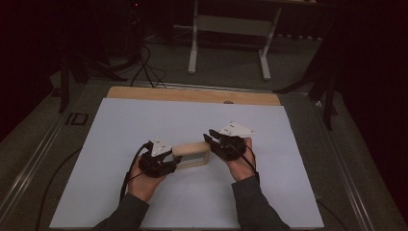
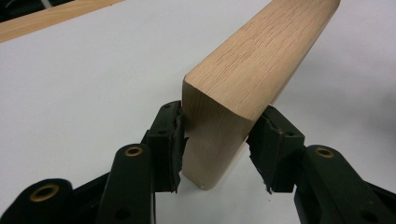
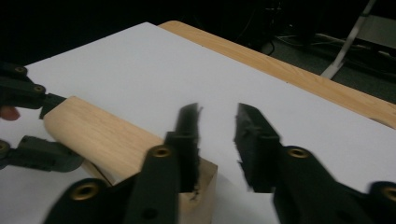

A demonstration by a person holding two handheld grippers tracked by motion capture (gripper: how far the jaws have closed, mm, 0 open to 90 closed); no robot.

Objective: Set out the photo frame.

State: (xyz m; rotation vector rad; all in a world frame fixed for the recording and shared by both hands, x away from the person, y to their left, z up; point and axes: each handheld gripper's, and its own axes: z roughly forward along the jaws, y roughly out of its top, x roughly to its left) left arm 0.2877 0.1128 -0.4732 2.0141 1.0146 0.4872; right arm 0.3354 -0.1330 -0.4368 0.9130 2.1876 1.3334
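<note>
High view: the wooden frame [image 1: 192,155] lies on the white sheet [image 1: 144,120] of the counter, between your left claw [image 1: 174,161] and right claw [image 1: 210,138].

Left gripper view: your left claw [image 2: 215,142] is clamped on the frame's [image 2: 243,79] near end, pads touching both faces.

Right gripper view: your right claw [image 3: 217,135] is released, jaws parted with nothing between them, just above the frame's [image 3: 100,135] corner.

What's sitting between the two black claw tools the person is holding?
A wooden frame, lying on the white sheet in the high view. The left gripper clamps one end; the right gripper stands open above the other.
</note>
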